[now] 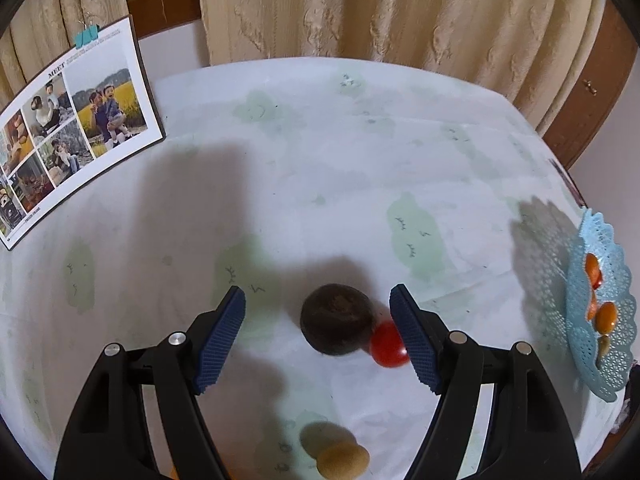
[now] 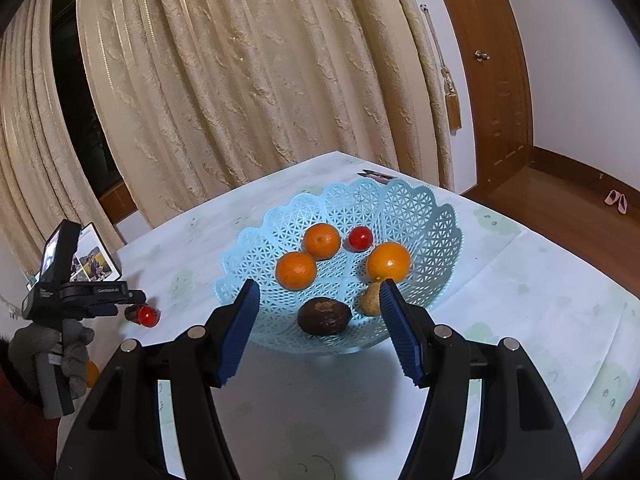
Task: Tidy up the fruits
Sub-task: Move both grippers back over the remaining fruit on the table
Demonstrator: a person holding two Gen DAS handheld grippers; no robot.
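Fruits are lying in two groups on the worktop (image 1: 360, 152), which is wearing a pale cloth printed with faint green shapes. Inside the light blue plastic lattice basket (image 2: 420, 208) three round orange citrus fruits (image 2: 296, 270) are sitting with a small glossy red tomato (image 2: 359, 238), a dark brown wrinkled round fruit (image 2: 324, 316) and a small tan pear-shaped fruit (image 2: 370, 300). The right hand-held gripper (image 2: 320, 328) is hovering over the near rim of that basket with its ridged blue pads (image 2: 236, 336) spread wide, gripping nothing.

Well apart from the basket, the left hand-held gripper (image 1: 318, 336) is hanging above the cloth, likewise spread wide and holding nothing. Between its pads (image 1: 220, 344) a second dark brown round fruit (image 1: 338, 320) is resting on the cloth, and a second small red tomato (image 1: 387, 344) is lying just beside it, close against the right pad. Nearer the camera, a tan oval fruit (image 1: 342, 460) is lying on the cloth by itself.

From the right wrist view, a grey-gloved hand (image 2: 60, 356) is gripping the left tool's handle. A photo collage sheet (image 1: 72, 128) with a teal binder clip (image 1: 87, 36) is standing at the worktop's far left edge, and cream textured curtains (image 2: 240, 80) are hanging behind.
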